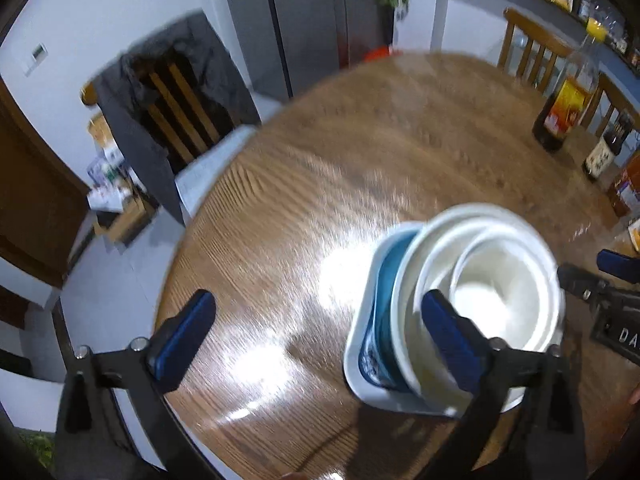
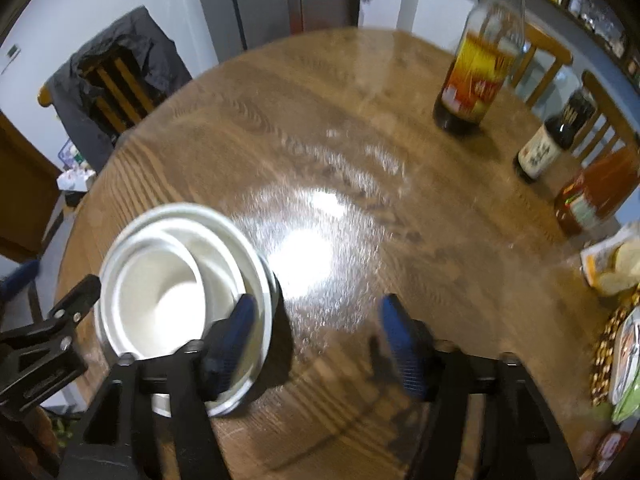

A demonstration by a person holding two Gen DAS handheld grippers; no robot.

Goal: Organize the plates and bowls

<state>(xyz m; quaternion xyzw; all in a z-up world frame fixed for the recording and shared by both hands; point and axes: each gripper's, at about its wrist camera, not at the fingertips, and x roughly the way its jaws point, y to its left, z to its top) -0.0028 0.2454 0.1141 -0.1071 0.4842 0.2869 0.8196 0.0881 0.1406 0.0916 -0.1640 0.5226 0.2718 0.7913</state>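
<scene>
Round wooden desk (image 2: 360, 140), glossy w/ glare patch mid-top. Far right side: tall bottle (image 2: 478, 76) w/ yellow-red label, dark liquid at bottom; smaller dark bottle (image 2: 554, 142) w/ white label; orange-ish bottle (image 2: 596, 196) at the edge. Snack packets (image 2: 612, 266) nearby. Chair w/ dark jacket (image 1: 160, 112) behind desk, left. Grey fridge (image 1: 296, 20) at back.
</scene>
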